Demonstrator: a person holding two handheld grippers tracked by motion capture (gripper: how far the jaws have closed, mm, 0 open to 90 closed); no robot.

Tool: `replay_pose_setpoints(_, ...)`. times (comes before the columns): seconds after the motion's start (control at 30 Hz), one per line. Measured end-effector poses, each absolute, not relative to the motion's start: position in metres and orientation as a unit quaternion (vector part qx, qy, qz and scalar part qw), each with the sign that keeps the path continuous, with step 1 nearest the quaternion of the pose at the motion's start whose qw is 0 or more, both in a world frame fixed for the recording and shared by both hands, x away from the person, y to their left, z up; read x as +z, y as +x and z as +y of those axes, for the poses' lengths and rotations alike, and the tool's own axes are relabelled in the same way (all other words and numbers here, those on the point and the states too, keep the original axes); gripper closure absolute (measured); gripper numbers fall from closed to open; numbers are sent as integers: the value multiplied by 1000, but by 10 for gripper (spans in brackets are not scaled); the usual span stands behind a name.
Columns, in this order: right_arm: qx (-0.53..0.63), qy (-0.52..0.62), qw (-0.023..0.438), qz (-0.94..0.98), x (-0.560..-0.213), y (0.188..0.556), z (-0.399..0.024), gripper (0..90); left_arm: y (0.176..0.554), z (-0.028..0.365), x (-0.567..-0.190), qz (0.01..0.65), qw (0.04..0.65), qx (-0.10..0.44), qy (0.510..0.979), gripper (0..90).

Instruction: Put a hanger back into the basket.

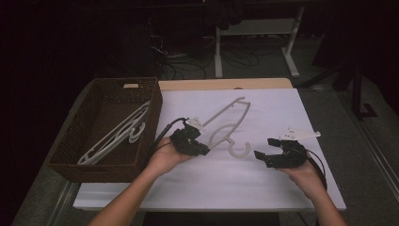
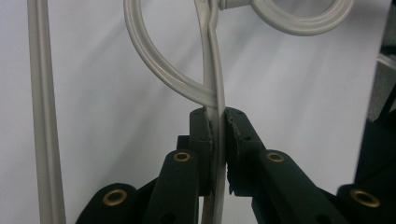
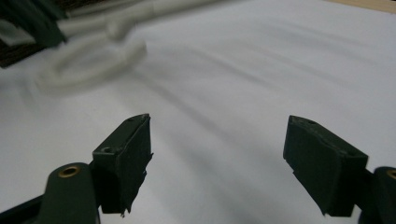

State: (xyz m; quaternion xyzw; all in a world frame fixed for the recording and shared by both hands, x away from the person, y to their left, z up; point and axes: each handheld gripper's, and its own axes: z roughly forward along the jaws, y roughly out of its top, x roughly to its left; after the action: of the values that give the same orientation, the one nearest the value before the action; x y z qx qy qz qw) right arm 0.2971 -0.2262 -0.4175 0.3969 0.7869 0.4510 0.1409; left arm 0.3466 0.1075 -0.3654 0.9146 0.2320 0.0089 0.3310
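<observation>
Along the left edge of the table (image 1: 226, 188) sits my brown woven basket (image 1: 101, 155), and white hangers (image 1: 117, 134) already lie slanted inside it, which tells me where the loose one is meant to go.

Just right of the basket's rim is my left gripper (image 1: 200, 148). Its tongs are clamped together on one more white hanger (image 1: 230, 117). In the left gripper view the two black pads (image 2: 203, 135) squeeze a thin strand of the hanger (image 2: 212, 84) just below where its curved loop joins, a narrow spot that fits between the pads and should keep the frame from swivelling. The hanger's body stretches away toward the table's far edge, with its hook curling near the middle of the white cover. I judge it to be held a little off the surface, though the high view does not make that gap plain.

Toward the right edge of the table, my right gripper (image 1: 266, 155) hovers with its tongs well apart and nothing between them. The right gripper view shows bare white cover between the jaws, with the hanger blurred at upper left. I keep it waiting there, clear of the carry.
</observation>
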Motion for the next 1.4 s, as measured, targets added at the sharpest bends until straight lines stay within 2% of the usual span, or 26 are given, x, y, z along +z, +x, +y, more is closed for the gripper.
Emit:
replay_pose_setpoints(0.37,460,376,131,793,-417,298,-221,186,360,135,-282,234,351,34,906,826)
replay_pose_setpoints(0.53,457,366,129,801,-418,298,-216,170,366,162,-251,242,348,52,904,825)
replay_pose_setpoints(0.57,454,364,131,803,-418,298,-215,169,367,179,-239,249,347,61,902,825)
replay_pose_setpoints(0.67,452,363,130,804,-418,299,-214,169,368,193,-232,258,349,68,898,825)
replay_pose_setpoints(0.73,451,362,130,806,-418,299,-211,169,369,222,-225,272,351,77,893,825)
replay_pose_setpoints(0.8,451,362,130,806,-418,299,-210,169,369,232,-224,276,352,77,891,825)
replay_pose_setpoints(0.9,448,362,130,807,-418,299,-209,169,370,269,-226,292,342,86,889,825)
replay_pose_setpoints(0.93,448,362,130,807,-418,299,-209,169,370,269,-226,292,342,86,889,824)
replay_pose_setpoints(0.97,445,363,130,808,-419,300,-209,169,373,289,-231,303,339,87,886,824)
replay_pose_setpoints(1.03,445,364,131,808,-420,300,-209,169,374,295,-233,307,338,85,885,824)
replay_pose_setpoints(1.07,443,365,130,808,-420,301,-208,169,376,310,-241,317,332,83,885,825)
replay_pose_setpoints(1.17,442,366,131,809,-421,302,-208,169,377,315,-245,319,332,81,884,824)
replay_pose_setpoints(1.4,436,368,133,811,-422,303,-208,169,382,353,-280,344,319,59,881,824)
